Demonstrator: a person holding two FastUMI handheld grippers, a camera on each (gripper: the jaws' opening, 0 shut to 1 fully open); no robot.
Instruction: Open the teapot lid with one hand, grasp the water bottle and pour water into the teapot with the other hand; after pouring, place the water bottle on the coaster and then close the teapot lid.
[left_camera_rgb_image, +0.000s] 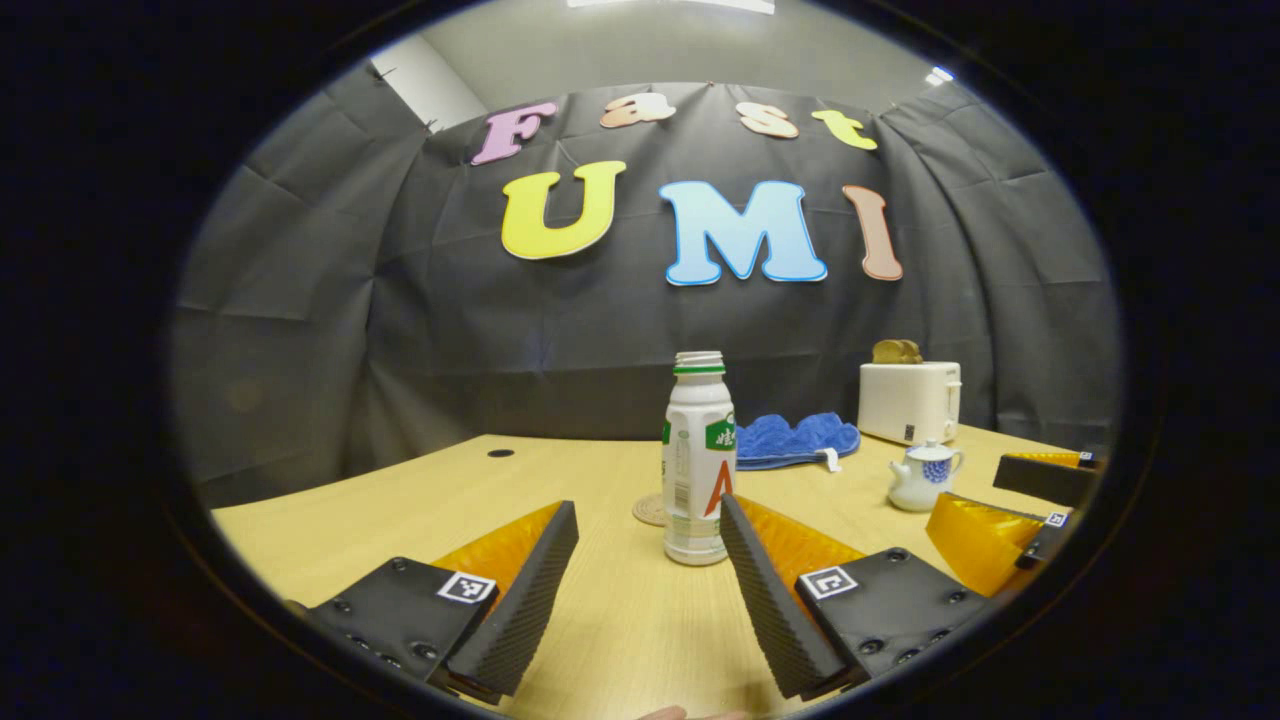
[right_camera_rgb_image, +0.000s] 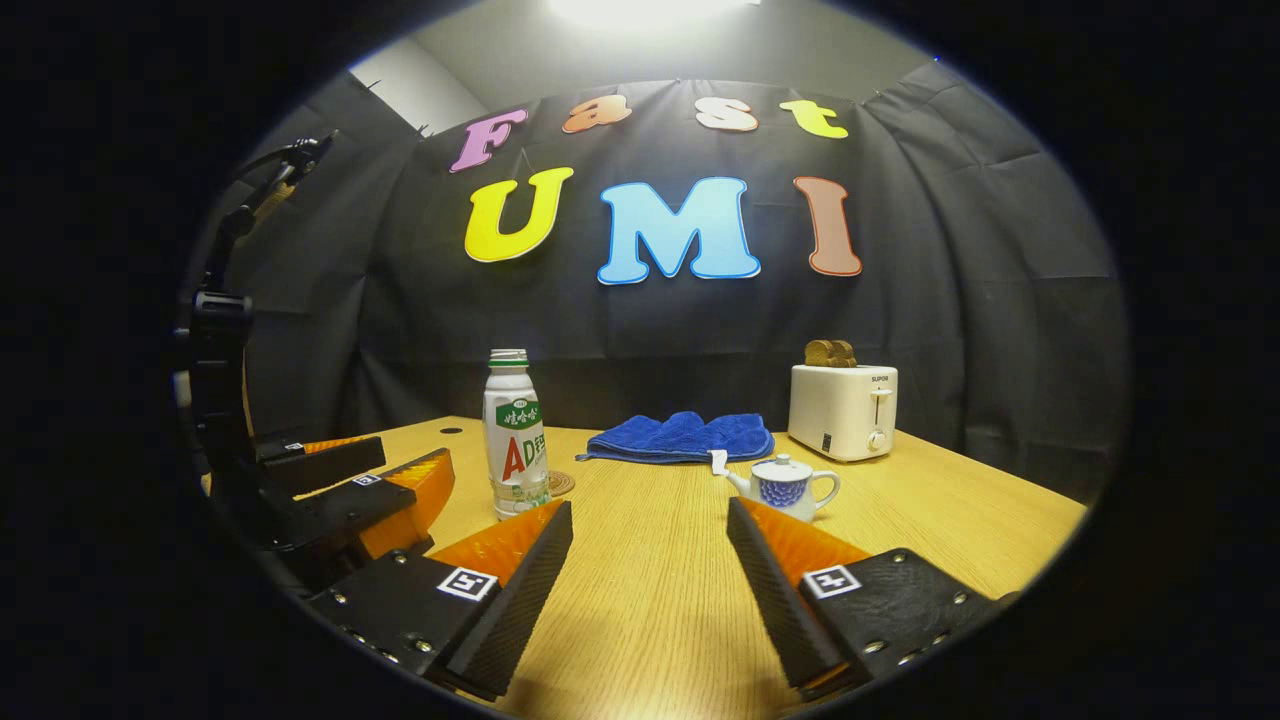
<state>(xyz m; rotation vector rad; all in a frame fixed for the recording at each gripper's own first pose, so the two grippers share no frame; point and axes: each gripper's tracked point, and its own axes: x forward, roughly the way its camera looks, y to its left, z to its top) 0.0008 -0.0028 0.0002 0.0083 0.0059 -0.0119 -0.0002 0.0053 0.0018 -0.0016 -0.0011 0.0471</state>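
Left gripper (left_camera_rgb_image: 648, 560) has its jaws spread wide, holding nothing, low over the wooden table (left_camera_rgb_image: 400, 500). The water bottle (left_camera_rgb_image: 698, 460) stands upright straight ahead, just beyond the fingertips and nearer the right-hand finger; cap is off, the neck is open. A round coaster (left_camera_rgb_image: 648, 510) lies flat just behind the bottle on its left, partly hidden by it. The teapot (left_camera_rgb_image: 924, 475), white with a blue pattern, sits further right, lid on. The right gripper (left_camera_rgb_image: 1010, 520) shows at the right edge of the left gripper view, close to the teapot. In the right gripper view, the right gripper (right_camera_rgb_image: 650, 560) is also wide open and empty, and the teapot (right_camera_rgb_image: 788, 486) sits just beyond its right-hand finger, spout facing left and handle right. The bottle (right_camera_rgb_image: 514, 435) stands off to the left with the coaster (right_camera_rgb_image: 560, 483) beside it, and the left gripper (right_camera_rgb_image: 350, 490) is at the left edge. At the back are a blue towel (right_camera_rgb_image: 680, 438) and a white toaster (right_camera_rgb_image: 842, 410) with toast in it.
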